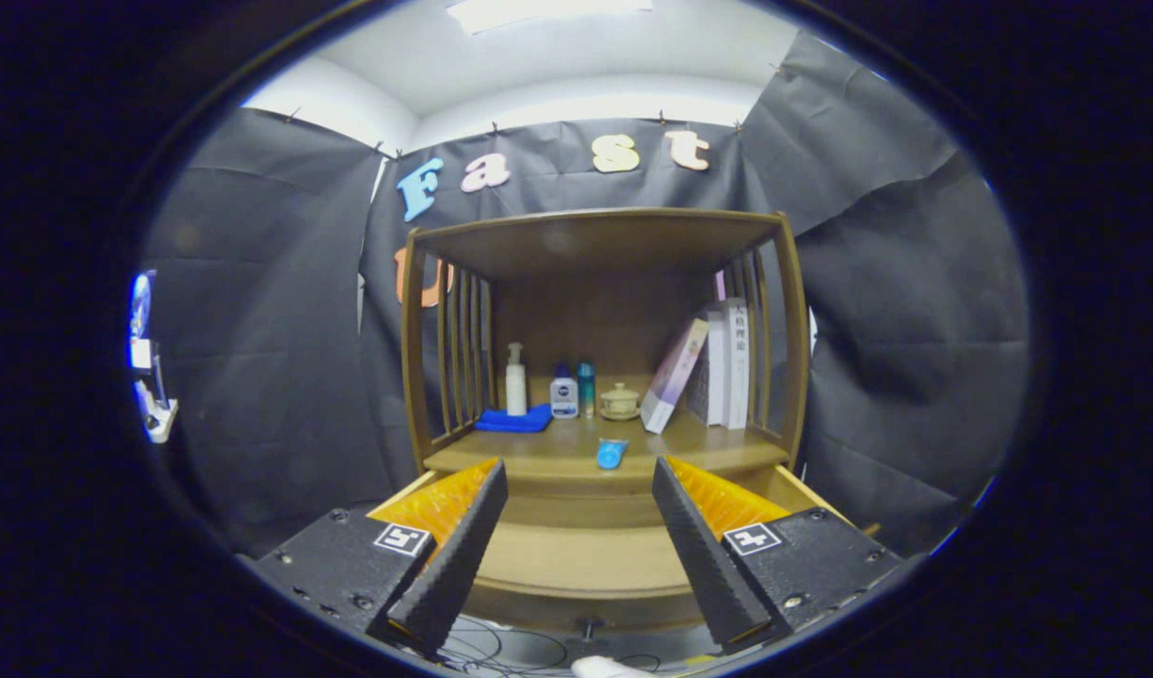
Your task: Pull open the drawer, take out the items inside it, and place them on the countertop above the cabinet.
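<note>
From the blue cloth (pixel 514 420) and pump bottle (pixel 515 379) on the left, past the small blue item (pixel 611 454) near the countertop (pixel 576 450) edge, gripper (pixel 576 490) fingers spread wide over the pulled-out drawer (pixel 586 557), gripping nothing, books (pixel 727 363) far right.

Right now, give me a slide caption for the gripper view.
Open gripper above the pulled-out drawer, a small blue item already resting on the countertop.

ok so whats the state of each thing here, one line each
drawer: pulled open, nothing visible inside
gripper: open, holding nothing
blue item: lying on the countertop
pump bottle: upright
leaning book: tilted against the upright books
</note>
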`<action>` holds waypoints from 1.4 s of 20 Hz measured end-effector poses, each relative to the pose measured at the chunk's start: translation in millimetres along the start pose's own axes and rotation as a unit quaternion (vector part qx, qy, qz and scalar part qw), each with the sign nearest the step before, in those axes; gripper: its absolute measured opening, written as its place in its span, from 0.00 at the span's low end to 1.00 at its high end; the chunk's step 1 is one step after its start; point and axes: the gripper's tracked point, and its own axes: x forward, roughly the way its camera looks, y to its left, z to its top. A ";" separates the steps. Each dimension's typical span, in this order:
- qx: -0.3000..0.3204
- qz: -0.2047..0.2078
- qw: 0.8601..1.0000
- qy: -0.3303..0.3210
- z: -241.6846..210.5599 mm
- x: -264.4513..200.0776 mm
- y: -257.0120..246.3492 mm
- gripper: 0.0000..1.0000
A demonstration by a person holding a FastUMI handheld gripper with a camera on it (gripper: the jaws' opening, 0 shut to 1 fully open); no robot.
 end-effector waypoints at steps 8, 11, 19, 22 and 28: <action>-0.020 -0.038 0.999 0.014 -77.2 -38.5 -11.0 0.98; -0.022 -0.043 0.998 0.041 -117.3 -42.3 -10.9 0.98; -0.001 -0.049 0.993 0.104 -179.9 -9.2 -12.7 0.99; 0.004 -0.050 0.993 0.107 -185.4 2.6 -13.5 0.99; 0.013 -0.057 0.992 0.108 -192.8 18.0 -14.9 0.98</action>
